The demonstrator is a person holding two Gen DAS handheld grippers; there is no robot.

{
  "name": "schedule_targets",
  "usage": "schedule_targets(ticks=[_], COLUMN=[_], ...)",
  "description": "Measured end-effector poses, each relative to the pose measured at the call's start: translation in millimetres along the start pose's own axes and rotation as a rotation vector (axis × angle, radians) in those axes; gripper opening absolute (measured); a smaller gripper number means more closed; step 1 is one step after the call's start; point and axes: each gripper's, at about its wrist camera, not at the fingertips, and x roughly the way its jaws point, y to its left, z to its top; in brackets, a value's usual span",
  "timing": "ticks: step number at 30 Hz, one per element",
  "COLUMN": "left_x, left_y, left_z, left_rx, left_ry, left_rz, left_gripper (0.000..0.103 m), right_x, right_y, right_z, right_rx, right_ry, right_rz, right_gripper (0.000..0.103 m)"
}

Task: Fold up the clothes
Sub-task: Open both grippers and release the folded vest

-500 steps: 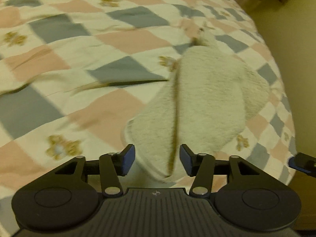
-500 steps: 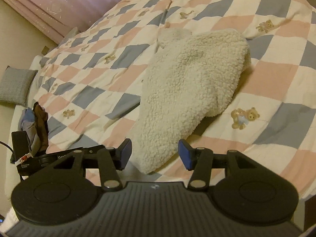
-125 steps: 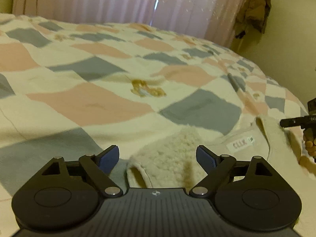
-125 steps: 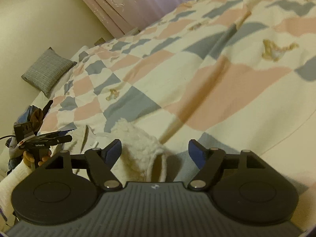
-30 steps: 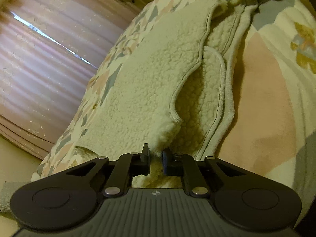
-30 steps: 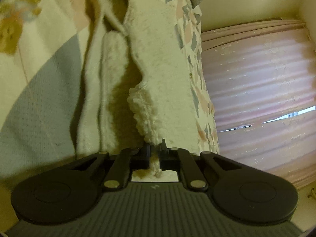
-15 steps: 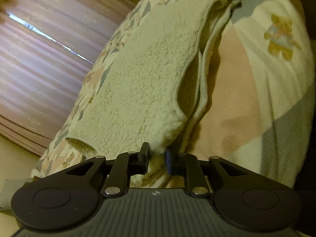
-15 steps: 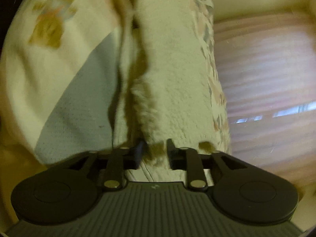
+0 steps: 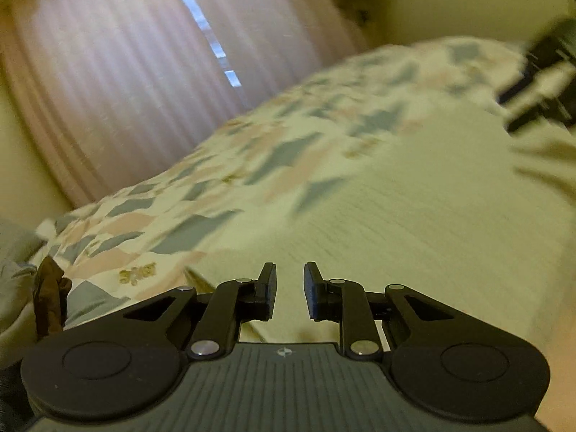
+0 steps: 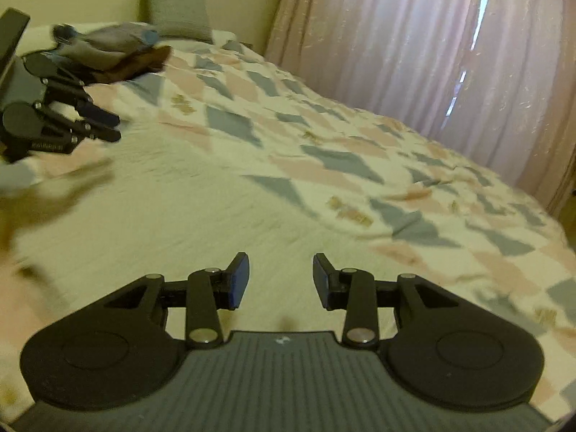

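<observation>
Hovering over the bed, both tongs sit above a pale cream fleece garment (image 10: 172, 212) spread flat across the checked quilt (image 10: 324, 165). Far left in the right wrist view, a heap of dark and grey clothes (image 10: 108, 54) lies near a grey cushion (image 10: 176, 18) propped against the wall. Just below that heap the left gripper (image 10: 102, 126) juts in from the left edge, tips close together and apart from the fabric. Moving along, the fleece fills the middle ground, smeared by motion blur, so its edges are hard to make out. The right gripper (image 10: 280, 279) hangs over it, jaws parted after just opening, nothing between the pads. Further right, pink curtains (image 10: 414, 46) hang behind the bed with slivers of daylight showing.

Over in the left wrist view, the curtains fill the upper left, the quilt slopes across the middle, and the fleece (image 9: 414, 216) spreads right. The left gripper (image 9: 289, 289) shows a narrow gap between its jaws, holding nothing. At the far right edge the right gripper (image 9: 532, 86) appears as a dark blur.
</observation>
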Motion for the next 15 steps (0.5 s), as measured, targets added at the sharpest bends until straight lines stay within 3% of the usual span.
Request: schedule_targets(ticks=[3,6,7,9,11,13,14,15], left_x=[45,96,115,141,152,148,143,139], left_y=[19,36,42,45,48,58,66,74], left_z=[4,-6,-12,-26,-30,-29,-29,-29], left_rx=[-0.059,-0.114,-0.135,-0.159,-0.176,-0.225,-0.265,-0.306], left_ry=[0.037,0.123,0.164,0.197,0.197,0.175,0.167,0.159], left_rz=[0.013,0.002,-0.012,-0.034,-0.036,-0.019,-0.008,0.003], left_gripper=[0.022,0.020,0.020,0.020,0.020,0.020,0.019,0.011], right_x=[51,110,124,137,139,131,123,110], right_y=[-24,-60,-70,-84,-99,-115,-122,-128], right_z=[3,-19,-25,-31,-33,-34,-35,-36], right_rx=[0.046,0.148,0.188,0.251,0.346,0.433,0.469,0.499], right_ry=[0.051,0.151,0.170,0.169,0.163,0.151,0.139,0.111], right_rz=[-0.043,-0.034,-0.025,-0.021,-0.039,-0.090,-0.117,-0.131], right_gripper=[0.033,0.033,0.039,0.046,0.046,0.029,0.024,0.023])
